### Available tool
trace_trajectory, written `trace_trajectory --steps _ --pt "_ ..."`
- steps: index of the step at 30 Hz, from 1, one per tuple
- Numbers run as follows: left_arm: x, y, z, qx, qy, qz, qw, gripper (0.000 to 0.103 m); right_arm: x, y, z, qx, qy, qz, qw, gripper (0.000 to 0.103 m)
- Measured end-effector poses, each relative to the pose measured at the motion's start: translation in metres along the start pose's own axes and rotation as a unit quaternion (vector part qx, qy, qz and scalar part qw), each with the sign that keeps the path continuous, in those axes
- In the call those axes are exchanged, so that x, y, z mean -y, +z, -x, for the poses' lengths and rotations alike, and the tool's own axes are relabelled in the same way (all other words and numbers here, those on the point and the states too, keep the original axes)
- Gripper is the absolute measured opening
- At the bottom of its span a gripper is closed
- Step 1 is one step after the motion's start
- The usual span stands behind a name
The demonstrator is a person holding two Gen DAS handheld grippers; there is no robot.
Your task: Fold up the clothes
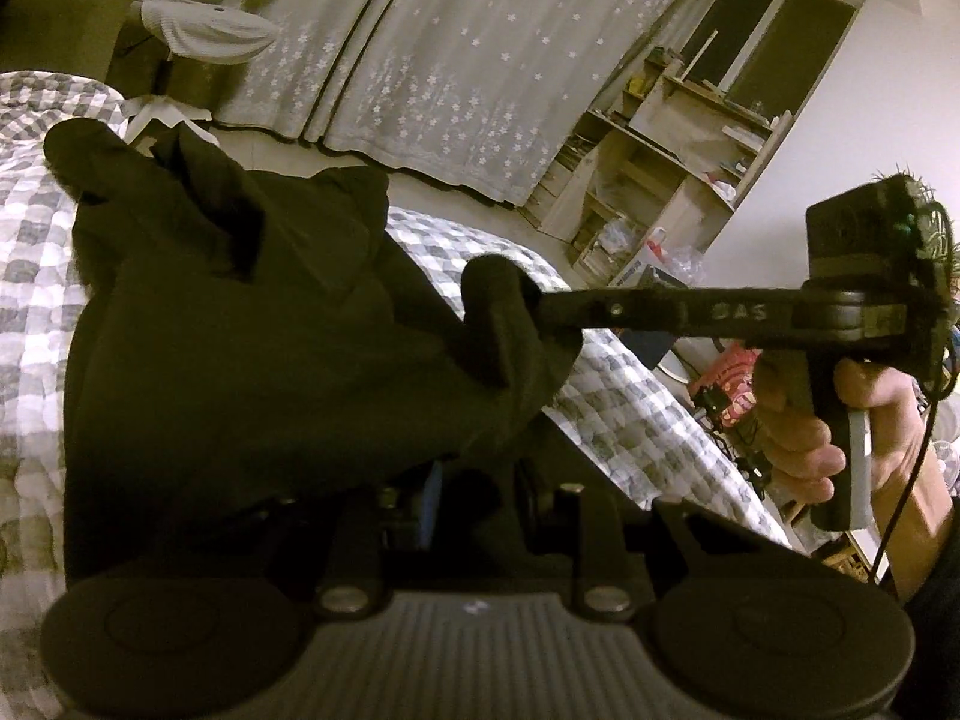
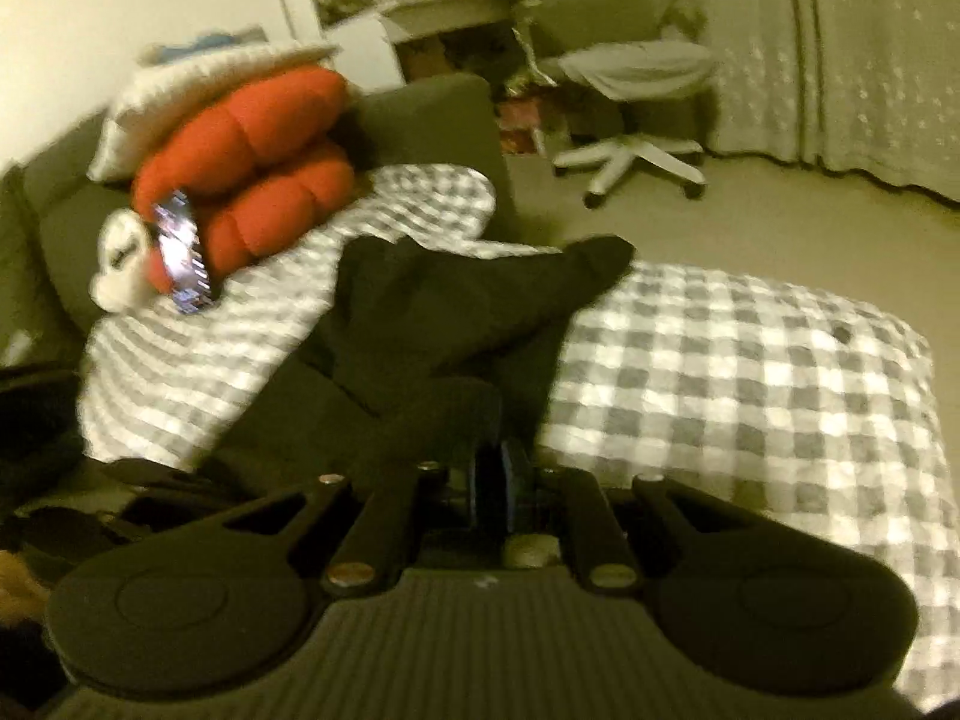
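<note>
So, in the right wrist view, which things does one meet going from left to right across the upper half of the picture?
White pillow → red cushion → dark garment → white swivel chair → flowered curtain.

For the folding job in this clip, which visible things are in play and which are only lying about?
In play:
- black garment
- left claw, shut on it
- right claw, shut on it
- checked bedspread below

Lying about:
- red cushion
- white pillow
- office chair
- curtain
- shelving unit
</note>
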State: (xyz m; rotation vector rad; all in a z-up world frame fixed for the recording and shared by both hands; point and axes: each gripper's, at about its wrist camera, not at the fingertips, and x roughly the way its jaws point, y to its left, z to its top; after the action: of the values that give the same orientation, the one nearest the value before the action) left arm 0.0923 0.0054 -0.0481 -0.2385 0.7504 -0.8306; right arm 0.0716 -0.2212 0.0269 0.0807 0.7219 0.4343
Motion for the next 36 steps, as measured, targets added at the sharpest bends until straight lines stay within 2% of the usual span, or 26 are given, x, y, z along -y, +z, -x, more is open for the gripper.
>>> trace_trajectory --steps 1,3,4,6,10,12,14,19,22,24,26,27,28,30,32,35,36 --pt "0.0 0.0 0.0 0.0 0.0 0.0 1.0 0.027 -0.001 0.0 -0.002 -0.005 -0.015 0.003 1.0 0.012" --pt "0.0 0.0 0.0 0.0 -0.001 0.001 1.0 0.027 0.002 -0.002 -0.002 -0.009 -0.017 0.001 1.0 0.0" --pt "0.0 0.0 0.0 0.0 -0.001 0.0 1.0 0.026 0.002 -0.002 -0.001 -0.005 -0.02 0.004 1.0 0.0" --pt "-0.002 -0.001 -0.001 -0.001 -0.002 0.0 1.0 0.026 0.003 0.0 0.004 0.017 -0.035 0.012 0.999 0.0" --pt "-0.007 -0.001 -0.001 0.0 -0.01 0.012 0.9999 0.022 -0.003 0.008 0.013 0.105 -0.036 0.068 0.992 0.0" --pt "-0.006 -0.001 0.0 -0.001 -0.013 0.009 0.9999 0.022 -0.009 0.015 0.015 0.146 0.008 0.081 0.986 0.0" --pt "-0.005 -0.002 0.0 0.0 -0.013 0.003 0.9999 0.022 -0.014 0.021 0.013 0.168 0.059 0.083 0.98 0.0" --pt "-0.004 -0.003 0.0 0.001 -0.014 -0.003 0.9999 0.022 0.006 0.023 0.001 0.157 0.127 0.066 0.977 0.0" --pt "-0.004 -0.001 0.0 0.0 -0.016 -0.004 0.9999 0.022 0.008 0.026 0.023 0.182 0.211 0.06 0.958 0.0" --pt "-0.006 -0.001 -0.001 -0.002 -0.018 0.0 0.9998 0.022 0.01 0.025 0.025 0.177 0.219 0.062 0.958 0.0" --pt "-0.005 -0.001 -0.001 -0.002 -0.017 -0.002 0.9999 0.022 0.021 0.024 0.01 0.144 0.143 0.044 0.978 0.001" --pt "-0.004 -0.001 -0.001 -0.002 -0.016 -0.004 0.9999 0.022 0.028 0.021 0.004 0.13 0.114 0.034 0.984 0.002" --pt "-0.003 -0.001 -0.001 -0.002 -0.016 -0.005 0.9999 0.022 0.034 0.019 -0.002 0.117 0.085 0.023 0.989 0.003" --pt "-0.001 -0.002 -0.001 -0.003 -0.015 -0.007 0.9999 0.022 0.04 0.019 -0.004 0.106 0.042 0.009 0.993 0.011" --pt "-0.001 -0.002 0.0 -0.003 -0.015 -0.007 0.9999 0.022 0.039 0.021 0.003 0.097 0.024 0.008 0.995 0.011" --pt "-0.003 0.001 0.0 -0.003 -0.016 -0.004 0.9999 0.022 0.034 0.022 0.009 0.076 0.02 -0.007 0.997 0.011" --pt "-0.003 0.001 0.0 -0.003 -0.017 -0.003 0.9999 0.022 0.033 0.022 0.009 0.068 0.032 -0.023 0.997 0.011"
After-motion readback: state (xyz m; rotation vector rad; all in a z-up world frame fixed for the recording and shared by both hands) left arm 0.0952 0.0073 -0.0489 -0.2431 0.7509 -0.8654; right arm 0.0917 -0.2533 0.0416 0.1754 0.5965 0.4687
